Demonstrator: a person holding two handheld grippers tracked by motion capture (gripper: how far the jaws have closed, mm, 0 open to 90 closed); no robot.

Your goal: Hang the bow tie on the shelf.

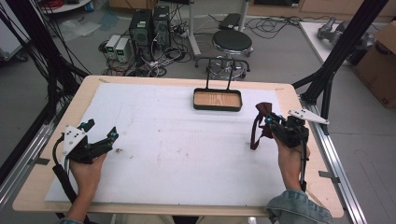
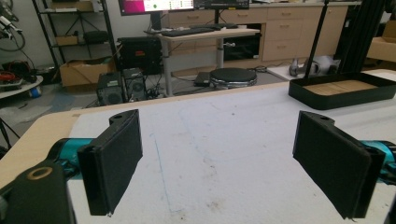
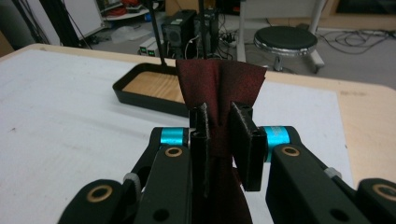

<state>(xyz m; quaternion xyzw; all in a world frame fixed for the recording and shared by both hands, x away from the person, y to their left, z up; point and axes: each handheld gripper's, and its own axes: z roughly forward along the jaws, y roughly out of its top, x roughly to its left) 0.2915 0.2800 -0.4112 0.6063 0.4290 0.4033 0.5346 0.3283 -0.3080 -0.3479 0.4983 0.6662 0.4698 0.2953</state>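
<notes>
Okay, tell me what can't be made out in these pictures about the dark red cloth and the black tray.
- Dark red cloth: its lower part in the right gripper view is hidden by the right gripper.
- Same cloth in the high view: too small and dark to show its shape.
- Black tray: cut off by the right edge in the left gripper view.
</notes>
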